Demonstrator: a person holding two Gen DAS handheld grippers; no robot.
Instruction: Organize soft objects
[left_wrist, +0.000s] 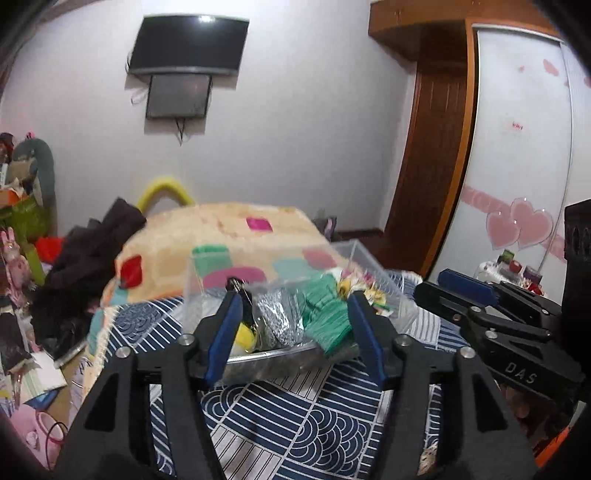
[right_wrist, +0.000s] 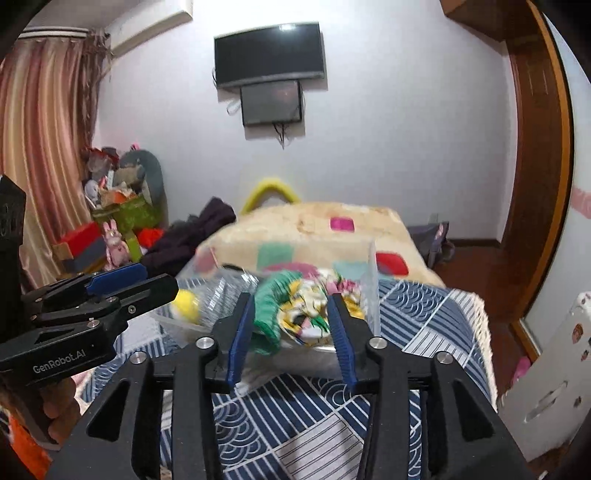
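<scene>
A clear plastic box (left_wrist: 364, 258) stands on the blue patterned cloth (left_wrist: 288, 413) of the bed. It holds soft things: a green knit piece (left_wrist: 327, 310), a silvery grey piece (left_wrist: 275, 317), a yellow ball (left_wrist: 243, 338) and a floral cloth (left_wrist: 364, 290). My left gripper (left_wrist: 293, 295) is open and empty just before the box's near rim. My right gripper (right_wrist: 291, 299) is open and empty before the same box (right_wrist: 373, 288), facing the green piece (right_wrist: 269, 310) and floral cloth (right_wrist: 310, 302). Each gripper shows in the other's view, the right one (left_wrist: 443, 284) and the left one (right_wrist: 155, 280).
A folded cream blanket with coloured squares (left_wrist: 221, 236) lies behind the box. Dark clothes (left_wrist: 96, 251) and toy clutter (right_wrist: 122, 206) fill the left side. A wooden wardrobe (left_wrist: 436, 147) stands right. A white case (right_wrist: 546, 373) sits at the bed's right edge.
</scene>
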